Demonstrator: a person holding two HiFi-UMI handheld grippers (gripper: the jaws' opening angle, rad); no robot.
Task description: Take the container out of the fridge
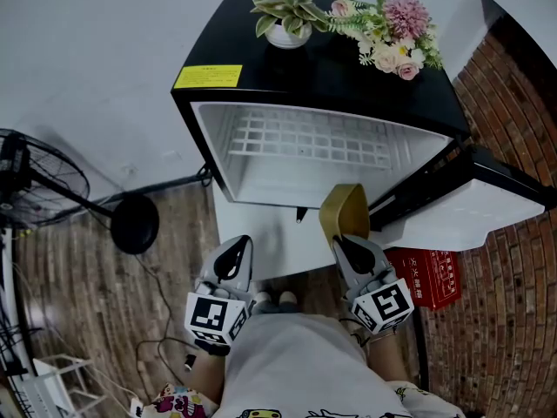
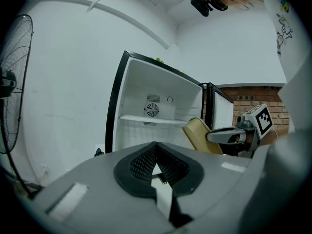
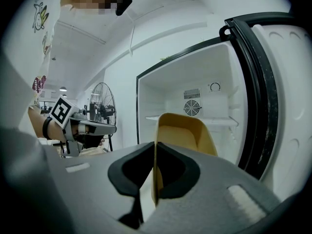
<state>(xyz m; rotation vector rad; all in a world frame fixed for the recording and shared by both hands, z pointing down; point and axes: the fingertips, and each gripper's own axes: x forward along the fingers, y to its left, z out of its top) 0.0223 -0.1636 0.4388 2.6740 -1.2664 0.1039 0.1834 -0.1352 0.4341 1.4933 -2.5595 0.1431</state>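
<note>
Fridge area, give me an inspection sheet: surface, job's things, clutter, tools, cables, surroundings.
Surface: wood-plank floor.
Job's things: fridge open, its wire shelf bare; yellow container in front of the opening.
Clutter: potted plant and flowers on the fridge top; red box below the door.
Tools: right tool shut on the container's wall; left tool shut, empty.
Cables: dark cable along the wall foot, left of the fridge.
Surroundings: standing fan at left, brick wall at right.

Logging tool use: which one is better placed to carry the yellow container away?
Right: the right tool grips the container by its wall outside the open fridge; the left tool is shut and empty.
</note>
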